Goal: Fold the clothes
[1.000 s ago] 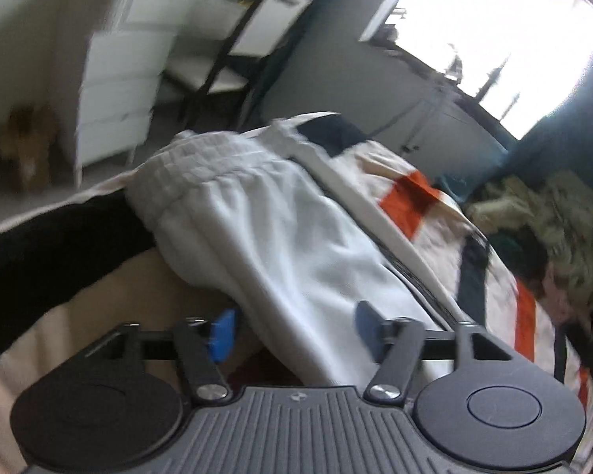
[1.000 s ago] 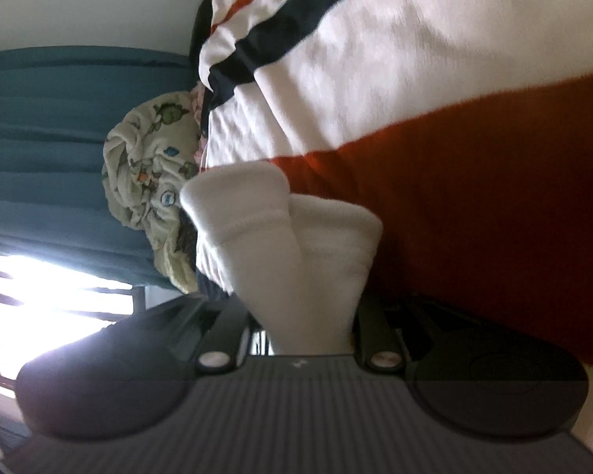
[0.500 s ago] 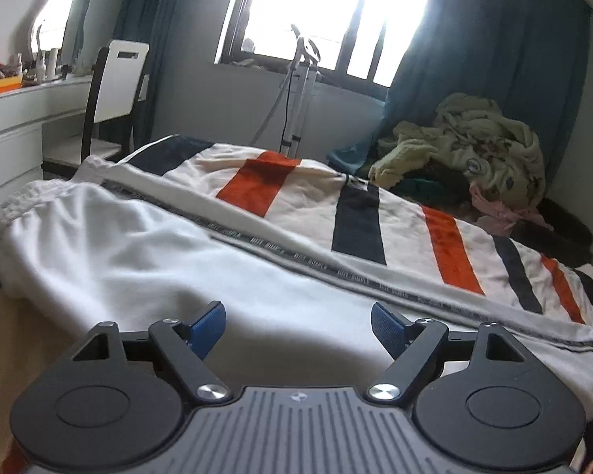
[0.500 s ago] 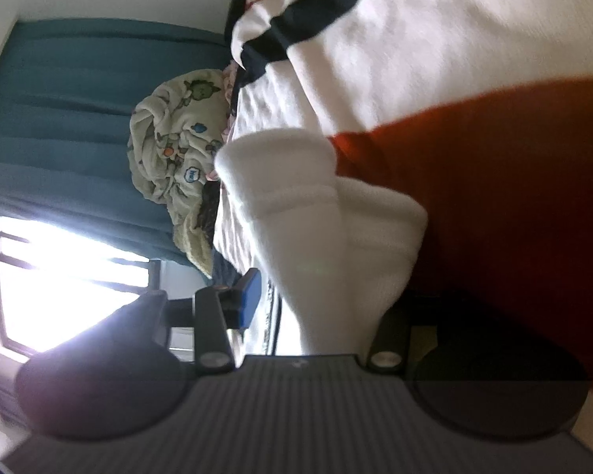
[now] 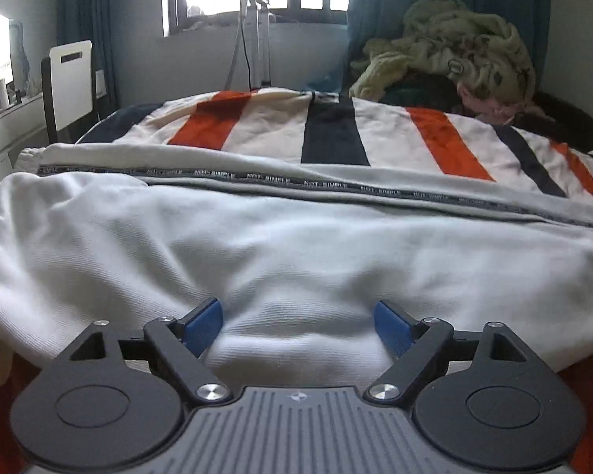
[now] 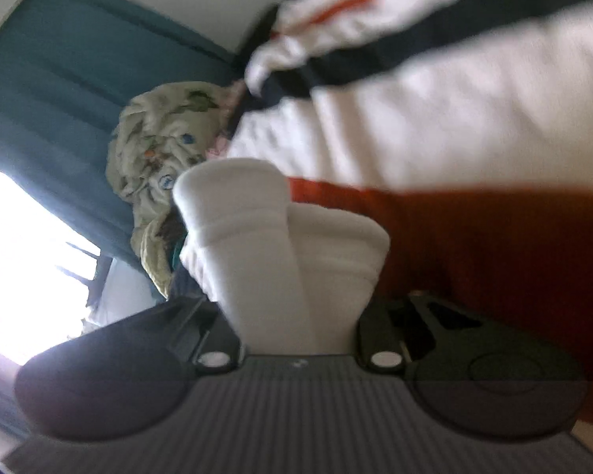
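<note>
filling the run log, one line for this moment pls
left gripper: open over white pants | right gripper: holding pant cuffs | striped blanket beneath

Left gripper [image 5: 298, 322] fingers [image 5: 203, 322] spread (blue pads) against white trousers [image 5: 280, 245].

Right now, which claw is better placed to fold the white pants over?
Probably the right. The right claw is shut on the cuffs, so it could carry them across. The left claw is open, its fingers on the pants without gripping.
</note>
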`<state>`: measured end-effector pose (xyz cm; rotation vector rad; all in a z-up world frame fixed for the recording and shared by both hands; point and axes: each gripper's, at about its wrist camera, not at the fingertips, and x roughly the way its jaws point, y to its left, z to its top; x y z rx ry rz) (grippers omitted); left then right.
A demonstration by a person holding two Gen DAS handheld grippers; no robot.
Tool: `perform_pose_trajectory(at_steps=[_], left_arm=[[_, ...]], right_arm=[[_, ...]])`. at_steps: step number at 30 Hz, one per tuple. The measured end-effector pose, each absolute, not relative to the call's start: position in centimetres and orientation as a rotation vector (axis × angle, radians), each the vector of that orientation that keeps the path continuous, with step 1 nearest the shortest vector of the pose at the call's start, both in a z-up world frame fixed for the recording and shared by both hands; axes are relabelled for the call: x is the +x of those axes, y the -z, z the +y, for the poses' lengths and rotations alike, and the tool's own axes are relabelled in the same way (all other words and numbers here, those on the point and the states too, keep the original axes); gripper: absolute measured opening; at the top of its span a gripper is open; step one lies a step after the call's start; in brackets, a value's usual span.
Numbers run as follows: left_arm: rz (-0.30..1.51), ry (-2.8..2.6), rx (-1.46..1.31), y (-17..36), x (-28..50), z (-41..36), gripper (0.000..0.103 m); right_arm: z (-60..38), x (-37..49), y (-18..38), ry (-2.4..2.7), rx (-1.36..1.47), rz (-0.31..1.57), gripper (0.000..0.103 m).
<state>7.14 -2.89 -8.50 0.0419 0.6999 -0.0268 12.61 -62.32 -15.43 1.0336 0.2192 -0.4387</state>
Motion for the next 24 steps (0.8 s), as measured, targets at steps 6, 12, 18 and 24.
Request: perform_pose_trajectory(at_steps=[6,12,18,24], left_arm=[[0.704,0.036,-0.002,7.8,6.8,-1.8,0.086],[0.707,0.016,-0.026,6.9,6.6,-0.8,0.087],[0.679,-0.005,-0.156,5.8,6.5,1.9,0.087],[0.631,-0.009,-0.291,4.8,6.7,4.4,0.086]], right_arm=[[-56.6,13.8,7.2,0.376,0.669,0.171,0.015],[-48.7,15.5,0.9,0.282,0.399,0.146,0.015],[-38.3,16.1,-1.3,0.174,0.142,0.109,0.015],[-28.4,16.6,1.4,0.031,-0.022,0.157,0.016]])
